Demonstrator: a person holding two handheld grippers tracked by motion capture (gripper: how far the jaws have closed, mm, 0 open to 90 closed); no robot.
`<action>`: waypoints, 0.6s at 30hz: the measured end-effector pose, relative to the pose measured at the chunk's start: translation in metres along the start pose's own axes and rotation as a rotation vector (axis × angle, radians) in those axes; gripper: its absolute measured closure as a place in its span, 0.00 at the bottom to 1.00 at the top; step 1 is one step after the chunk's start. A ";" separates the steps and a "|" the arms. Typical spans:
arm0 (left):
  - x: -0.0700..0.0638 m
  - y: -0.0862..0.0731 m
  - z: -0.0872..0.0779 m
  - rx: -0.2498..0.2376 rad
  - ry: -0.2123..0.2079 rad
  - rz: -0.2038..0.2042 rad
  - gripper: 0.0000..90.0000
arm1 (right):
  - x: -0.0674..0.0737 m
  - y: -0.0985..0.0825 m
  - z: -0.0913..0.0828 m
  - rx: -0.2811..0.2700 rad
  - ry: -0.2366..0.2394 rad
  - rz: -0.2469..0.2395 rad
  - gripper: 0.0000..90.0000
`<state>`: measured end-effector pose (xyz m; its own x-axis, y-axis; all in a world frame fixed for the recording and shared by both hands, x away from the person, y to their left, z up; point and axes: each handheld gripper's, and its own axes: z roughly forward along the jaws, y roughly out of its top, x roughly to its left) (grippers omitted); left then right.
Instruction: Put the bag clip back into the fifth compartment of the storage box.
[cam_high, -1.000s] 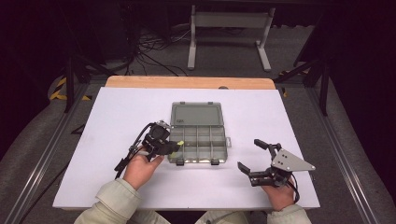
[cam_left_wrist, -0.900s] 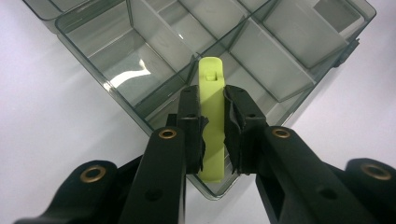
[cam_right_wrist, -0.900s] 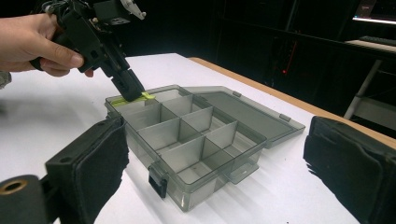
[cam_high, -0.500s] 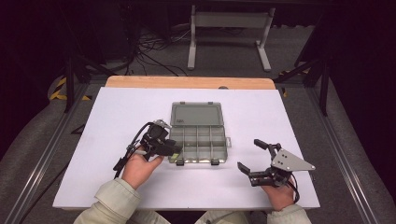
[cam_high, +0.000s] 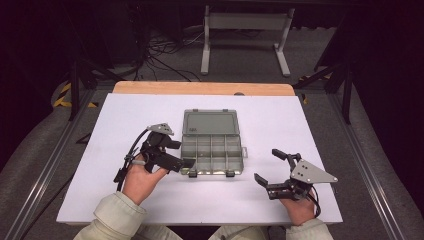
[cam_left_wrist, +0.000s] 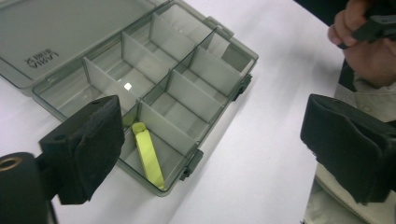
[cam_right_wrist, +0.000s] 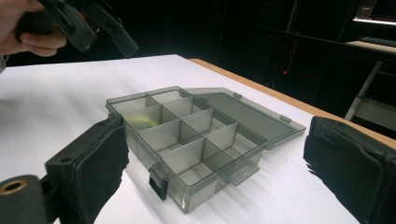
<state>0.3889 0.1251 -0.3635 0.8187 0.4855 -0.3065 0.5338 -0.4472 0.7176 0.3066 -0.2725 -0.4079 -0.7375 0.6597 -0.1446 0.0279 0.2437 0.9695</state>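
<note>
A clear grey plastic box (cam_high: 212, 148) is sitting open in the middle of the white table (cam_high: 260, 120), its lid (cam_high: 209, 122) lying flat behind the divided compartments. A yellow strip (cam_left_wrist: 148, 156) is lying in the near-left corner compartment. The left gripper (cam_high: 186, 161) is hovering just beside that corner, jaws spread apart and holding nothing. The right gripper (cam_high: 267, 167) is waiting near the table's front edge, well apart from the box, jaws also spread wide and empty.

Box (cam_left_wrist: 187, 88): translucent smoky-grey plastic, glossy, smooth. Strip (cam_left_wrist: 148, 156) inside: matt yellow-green, looks plastic. Table (cam_high: 125, 200): matt white top, bare wood far edge. Gripper pads (cam_right_wrist: 100, 168): black, rough, foam-like. Sleeve (cam_high: 117, 217): pale cloth.
</note>
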 end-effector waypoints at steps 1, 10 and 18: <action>-0.002 -0.001 -0.004 -0.013 0.006 0.012 0.07 | 0.000 0.000 0.000 0.000 0.001 0.001 0.07; -0.011 -0.015 -0.035 -0.116 0.038 0.043 0.04 | 0.000 0.001 0.000 -0.004 0.000 -0.004 0.07; -0.013 -0.030 -0.051 -0.205 0.093 0.092 0.02 | 0.000 0.000 -0.002 -0.006 -0.002 0.003 0.06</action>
<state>0.3514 0.1708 -0.3495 0.8340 0.5210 -0.1818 0.3960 -0.3357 0.8547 0.3054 -0.2739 -0.4071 -0.7360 0.6619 -0.1418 0.0264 0.2375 0.9710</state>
